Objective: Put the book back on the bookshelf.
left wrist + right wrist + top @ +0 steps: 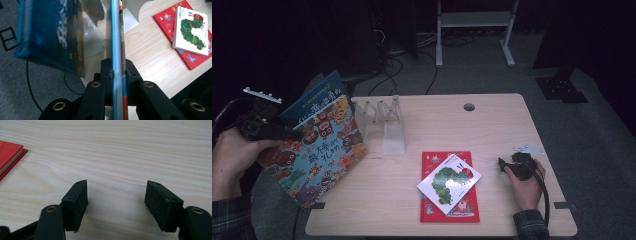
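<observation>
My left gripper [287, 132] is off the table's left edge, shut on the edge of a colourful monster picture book [319, 150] that hangs tilted over the table's left corner. In the left gripper view both pads clamp that book's thin edge [117, 50]. A blue book [314, 97] sits just behind it; what holds it up is hidden. A white caterpillar book [449, 181] lies on a red book [449, 207] at the front centre of the table. My right gripper [504, 164] rests on the table to their right, open [116, 197], with bare wood between its pads.
A clear plastic book rack [384, 122] stands at the back left of the wooden table [492, 130]. A cable hole [469, 107] is near the back edge. Cables and a white frame [474, 30] are on the floor beyond.
</observation>
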Action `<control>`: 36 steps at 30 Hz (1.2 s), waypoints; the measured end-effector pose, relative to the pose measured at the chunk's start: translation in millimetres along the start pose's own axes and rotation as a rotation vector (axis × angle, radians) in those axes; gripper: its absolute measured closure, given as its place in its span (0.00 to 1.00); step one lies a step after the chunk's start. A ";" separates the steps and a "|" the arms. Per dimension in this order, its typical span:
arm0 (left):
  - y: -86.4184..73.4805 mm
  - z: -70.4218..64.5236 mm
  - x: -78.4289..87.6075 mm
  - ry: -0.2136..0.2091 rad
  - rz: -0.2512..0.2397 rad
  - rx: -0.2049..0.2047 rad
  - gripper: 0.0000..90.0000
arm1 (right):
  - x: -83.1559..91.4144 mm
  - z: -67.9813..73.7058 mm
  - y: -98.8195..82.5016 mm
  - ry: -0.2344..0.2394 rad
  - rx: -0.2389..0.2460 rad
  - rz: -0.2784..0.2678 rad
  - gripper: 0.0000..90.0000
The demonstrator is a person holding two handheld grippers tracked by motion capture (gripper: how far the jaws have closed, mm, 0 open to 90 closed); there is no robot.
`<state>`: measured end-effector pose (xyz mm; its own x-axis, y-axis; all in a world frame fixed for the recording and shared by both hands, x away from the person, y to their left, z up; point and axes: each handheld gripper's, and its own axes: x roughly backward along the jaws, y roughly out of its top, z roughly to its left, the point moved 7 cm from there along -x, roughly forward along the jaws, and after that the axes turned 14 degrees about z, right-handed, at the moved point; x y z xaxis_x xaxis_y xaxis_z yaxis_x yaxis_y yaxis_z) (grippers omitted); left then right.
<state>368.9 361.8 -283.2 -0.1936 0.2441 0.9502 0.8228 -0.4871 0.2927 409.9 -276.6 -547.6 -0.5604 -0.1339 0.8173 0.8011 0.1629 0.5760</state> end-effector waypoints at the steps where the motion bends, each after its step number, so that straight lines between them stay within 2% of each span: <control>1: -0.4 2.3 -0.3 0.002 -0.004 0.006 0.90 | 0.0 0.0 0.0 0.000 0.000 0.000 0.37; 9: 0.7 14.0 -7.2 0.028 -0.014 0.053 0.90 | 0.0 -0.1 0.0 0.000 -0.001 -0.001 0.38; 14: 9.8 20.0 -15.4 0.045 -0.052 0.082 0.89 | 0.0 -0.3 0.1 0.000 -0.002 -0.001 0.38; 17: 13.7 21.5 -17.7 0.045 -0.061 0.097 0.89 | 0.0 -0.7 0.2 -0.001 -0.003 -0.002 0.38; 26: 27.0 25.1 -23.3 0.080 -0.092 0.137 0.89 | 0.0 -0.8 0.2 -0.001 -0.003 -0.002 0.39; 30: 25.8 26.2 -23.3 0.089 -0.083 0.147 0.89 | 0.0 -0.9 0.2 -0.001 -0.003 -0.002 0.39; 36: 22.3 22.4 -20.6 0.100 -0.081 0.132 0.89 | 0.0 -1.0 0.3 -0.002 -0.004 -0.002 0.39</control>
<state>403.2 364.6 -298.7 -0.3089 0.1899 0.9319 0.8642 -0.3531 0.3585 410.3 -277.5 -547.5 -0.5624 -0.1326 0.8162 0.8007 0.1590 0.5776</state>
